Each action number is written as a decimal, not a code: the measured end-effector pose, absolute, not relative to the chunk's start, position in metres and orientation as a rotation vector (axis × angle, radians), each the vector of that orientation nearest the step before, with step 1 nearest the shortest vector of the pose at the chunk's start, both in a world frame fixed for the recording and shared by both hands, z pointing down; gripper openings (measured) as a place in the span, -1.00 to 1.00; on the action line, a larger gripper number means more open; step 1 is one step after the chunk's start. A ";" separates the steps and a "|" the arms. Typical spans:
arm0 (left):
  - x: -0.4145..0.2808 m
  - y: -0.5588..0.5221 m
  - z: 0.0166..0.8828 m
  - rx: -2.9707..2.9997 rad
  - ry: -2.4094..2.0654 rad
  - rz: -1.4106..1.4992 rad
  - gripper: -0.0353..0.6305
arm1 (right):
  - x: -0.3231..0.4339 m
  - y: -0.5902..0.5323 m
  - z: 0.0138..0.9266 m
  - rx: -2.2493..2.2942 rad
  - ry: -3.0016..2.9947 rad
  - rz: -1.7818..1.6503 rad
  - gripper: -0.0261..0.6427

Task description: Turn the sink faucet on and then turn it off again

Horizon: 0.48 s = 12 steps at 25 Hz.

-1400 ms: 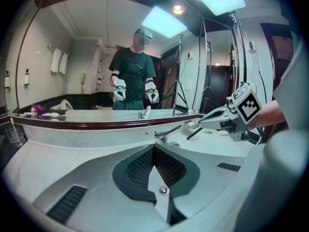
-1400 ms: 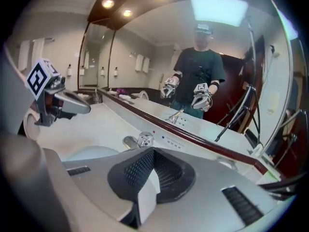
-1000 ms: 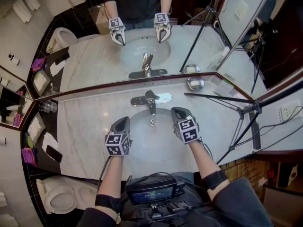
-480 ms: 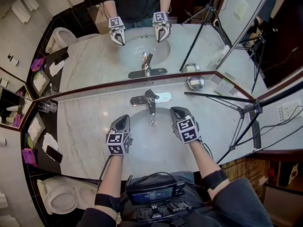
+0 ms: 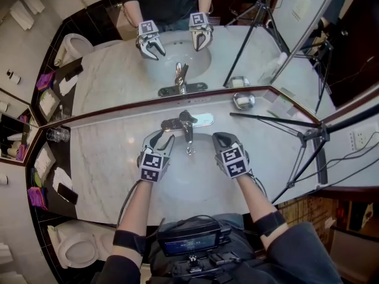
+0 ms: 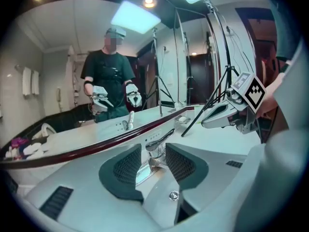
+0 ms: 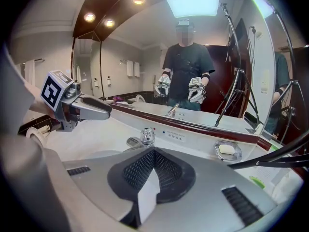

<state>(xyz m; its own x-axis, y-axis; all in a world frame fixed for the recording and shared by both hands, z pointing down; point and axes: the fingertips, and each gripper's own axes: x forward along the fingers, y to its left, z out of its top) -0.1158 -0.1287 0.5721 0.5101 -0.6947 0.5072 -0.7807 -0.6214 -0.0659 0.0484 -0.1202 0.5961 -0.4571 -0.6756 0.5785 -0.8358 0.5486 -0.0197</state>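
Marble counter (image 5: 100,164): pale and veined, running under a long mirror (image 5: 112,64).
Faucet (image 5: 187,123): chrome with a single lever, seated at the back rim of the sink (image 5: 195,185), its spout reaching over the bowl.
Left gripper (image 5: 161,138): up at the faucet's left side. Its jaws are partly spread and have just been opening. Its own view shows the faucet in the gap just ahead of the pads, which press on nothing (close, but I can make out no contact).
Right gripper (image 5: 222,138): over the right of the bowl, just beside the spout, jaws closed together and empty.
Soap dish (image 5: 243,102): metal, by the mirror to the right of the faucet, with a pale bar in it.
Glass (image 5: 58,134): clear, at the counter's far left, against the mirror.
Tripod (image 5: 308,138): dark legs crossing the counter's right end.
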 end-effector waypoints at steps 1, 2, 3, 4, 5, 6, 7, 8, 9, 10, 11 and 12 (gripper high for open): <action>-0.109 -0.132 0.574 2.613 -1.246 0.794 -0.40 | 0.049 -0.120 0.597 1.217 -2.270 0.414 -0.86; -0.102 -0.134 0.578 2.645 -1.220 0.842 -0.36 | 0.050 -0.120 0.598 1.216 -2.269 0.415 -0.86; -0.096 -0.136 0.583 2.674 -1.191 0.891 -0.31 | 0.051 -0.120 0.599 1.216 -2.267 0.415 -0.86; -0.089 -0.137 0.588 2.703 -1.160 0.945 -0.29 | 0.052 -0.120 0.600 1.216 -2.265 0.415 -0.86; -0.082 -0.138 0.592 2.733 -1.127 1.003 -0.27 | 0.053 -0.120 0.601 1.217 -2.262 0.416 -0.86; -0.075 -0.140 0.596 2.763 -1.095 1.062 -0.25 | 0.054 -0.120 0.601 1.219 -2.259 0.418 -0.86; -0.068 -0.141 0.600 2.793 -1.068 1.120 -0.25 | 0.056 -0.120 0.602 1.222 -2.257 0.420 -0.86; -0.062 -0.143 0.604 2.821 -1.044 1.177 -0.21 | 0.057 -0.120 0.603 1.225 -2.255 0.424 -0.86; -0.056 -0.144 0.608 2.849 -1.022 1.233 -0.20 | 0.058 -0.120 0.604 1.228 -2.254 0.428 -0.86; -0.051 -0.147 0.612 2.873 -1.002 1.285 -0.15 | 0.059 -0.120 0.604 1.231 -2.252 0.431 -0.86; -0.046 -0.149 0.614 2.895 -0.984 1.329 -0.15 | 0.060 -0.120 0.604 1.233 -2.251 0.433 -0.86; -0.042 -0.152 0.617 2.913 -0.969 1.365 -0.15 | 0.061 -0.121 0.605 1.235 -2.249 0.434 -0.86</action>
